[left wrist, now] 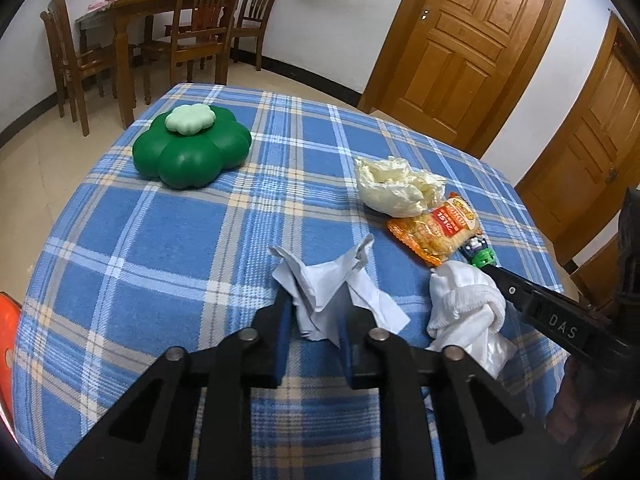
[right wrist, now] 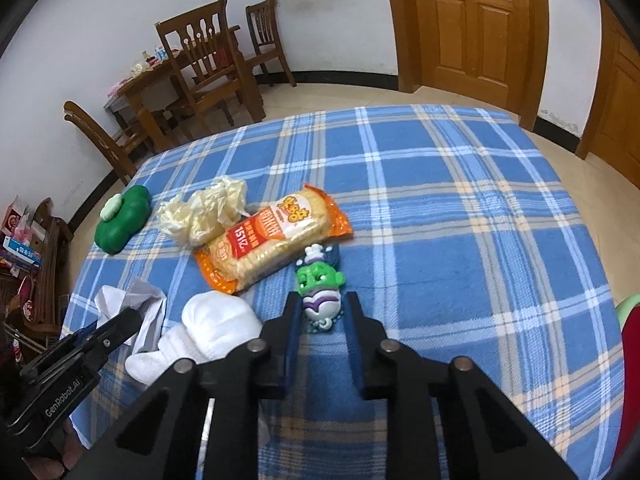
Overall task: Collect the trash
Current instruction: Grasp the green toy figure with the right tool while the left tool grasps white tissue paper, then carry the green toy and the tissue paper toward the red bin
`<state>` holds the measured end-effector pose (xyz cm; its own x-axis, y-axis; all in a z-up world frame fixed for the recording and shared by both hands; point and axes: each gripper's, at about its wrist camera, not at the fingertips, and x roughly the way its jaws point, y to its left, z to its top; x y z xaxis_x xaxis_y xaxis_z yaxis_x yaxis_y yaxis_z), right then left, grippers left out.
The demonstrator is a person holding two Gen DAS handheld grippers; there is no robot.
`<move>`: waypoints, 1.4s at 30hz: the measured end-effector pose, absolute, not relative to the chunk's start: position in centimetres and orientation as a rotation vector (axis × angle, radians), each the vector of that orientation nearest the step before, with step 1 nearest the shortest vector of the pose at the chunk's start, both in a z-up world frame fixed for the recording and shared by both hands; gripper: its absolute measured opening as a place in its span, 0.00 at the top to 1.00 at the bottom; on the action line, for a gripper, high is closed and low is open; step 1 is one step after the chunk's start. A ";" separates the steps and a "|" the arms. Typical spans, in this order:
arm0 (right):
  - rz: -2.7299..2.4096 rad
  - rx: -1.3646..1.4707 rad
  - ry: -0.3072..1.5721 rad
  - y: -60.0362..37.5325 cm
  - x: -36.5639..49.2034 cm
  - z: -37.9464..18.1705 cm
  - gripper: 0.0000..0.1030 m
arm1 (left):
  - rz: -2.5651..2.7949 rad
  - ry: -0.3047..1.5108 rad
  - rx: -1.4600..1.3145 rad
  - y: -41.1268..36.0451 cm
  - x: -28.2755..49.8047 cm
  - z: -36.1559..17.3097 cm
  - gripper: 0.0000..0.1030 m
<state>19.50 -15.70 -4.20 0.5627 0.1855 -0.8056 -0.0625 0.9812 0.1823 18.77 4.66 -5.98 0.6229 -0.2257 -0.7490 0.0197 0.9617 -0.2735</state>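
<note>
My left tongs [left wrist: 316,312] are pinched on a crumpled white paper scrap [left wrist: 320,284] lying on the blue plaid counter [left wrist: 160,240]. Just right of them sits a balled white cloth [left wrist: 464,304], with the right tongs [left wrist: 500,276] beside it. Beyond it lie an orange snack packet [left wrist: 434,232] and a crumpled cream plastic bag [left wrist: 394,188]; far left ahead, a green flower-shaped container [left wrist: 192,148].

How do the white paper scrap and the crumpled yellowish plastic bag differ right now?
The white paper scrap sits pinched between the left gripper pads; the yellowish plastic bag lies untouched. The scrap is thin, opaque white and creased; the bag is bulkier, glossy and balled up. Both rest on the blue plaid tablecloth.
</note>
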 end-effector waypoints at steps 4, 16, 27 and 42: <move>0.154 0.161 0.962 -16.1 19.2 -4.2 0.78 | -0.152 0.881 -0.252 4.5 18.6 -5.7 0.86; 0.132 0.200 0.917 -18.3 16.5 -2.4 0.78 | -0.174 0.852 -0.285 4.5 17.6 -4.1 0.86; 0.100 0.244 0.856 -20.6 12.9 -0.1 0.78 | -0.222 0.814 -0.299 3.7 15.9 -1.9 0.86; 0.015 0.307 0.801 -24.3 8.0 1.6 0.78 | -0.315 0.776 -0.259 0.4 13.2 0.8 0.86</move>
